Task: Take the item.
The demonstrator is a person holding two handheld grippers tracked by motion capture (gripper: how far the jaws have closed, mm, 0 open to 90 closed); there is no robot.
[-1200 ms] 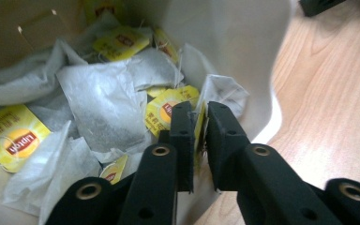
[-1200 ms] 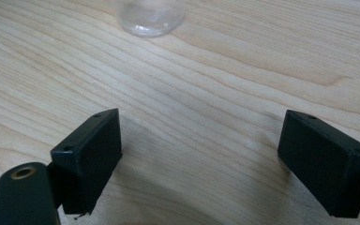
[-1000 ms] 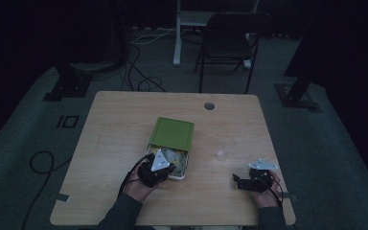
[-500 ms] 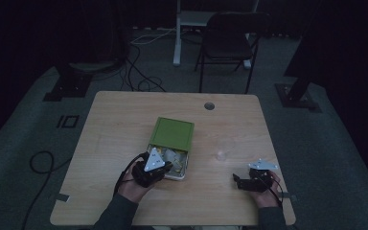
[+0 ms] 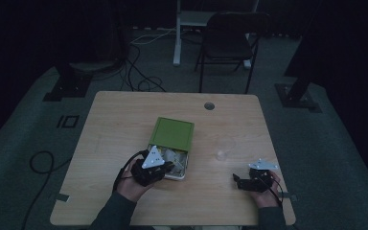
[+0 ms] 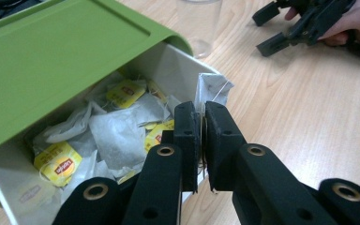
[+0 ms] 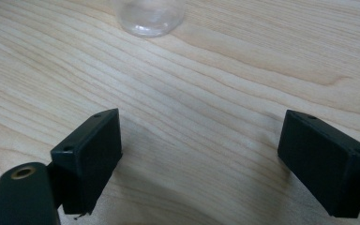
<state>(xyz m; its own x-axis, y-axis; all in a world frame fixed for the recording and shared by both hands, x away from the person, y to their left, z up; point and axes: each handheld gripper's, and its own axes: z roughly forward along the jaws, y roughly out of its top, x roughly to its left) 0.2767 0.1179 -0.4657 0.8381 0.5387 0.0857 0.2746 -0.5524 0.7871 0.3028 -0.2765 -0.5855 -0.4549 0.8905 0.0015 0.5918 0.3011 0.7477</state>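
A green box [image 5: 172,134] lies on the wooden table with its white drawer [image 6: 9,187] pulled out toward me, holding several tea bags with yellow tags [image 6: 58,161]. My left gripper [image 6: 201,117] hangs at the drawer's front corner, shut on a white tea bag [image 6: 214,89] that sticks up past the fingertips with its string. In the high view that left gripper [image 5: 170,167] sits at the box's near end. My right gripper [image 7: 199,150] rests low over bare wood, open with nothing between its fingers. From above, the right gripper [image 5: 237,181] is at the table's front right.
A clear glass [image 5: 223,155] stands between the box and my right gripper; its base [image 7: 150,16] is just ahead of the right jaws. A cable hole [image 5: 209,106] lies near the table's far edge. A dark chair [image 5: 230,43] stands beyond the table.
My left gripper has risen slightly at the drawer's front, staying shut on the tea bag. The right gripper has not moved.
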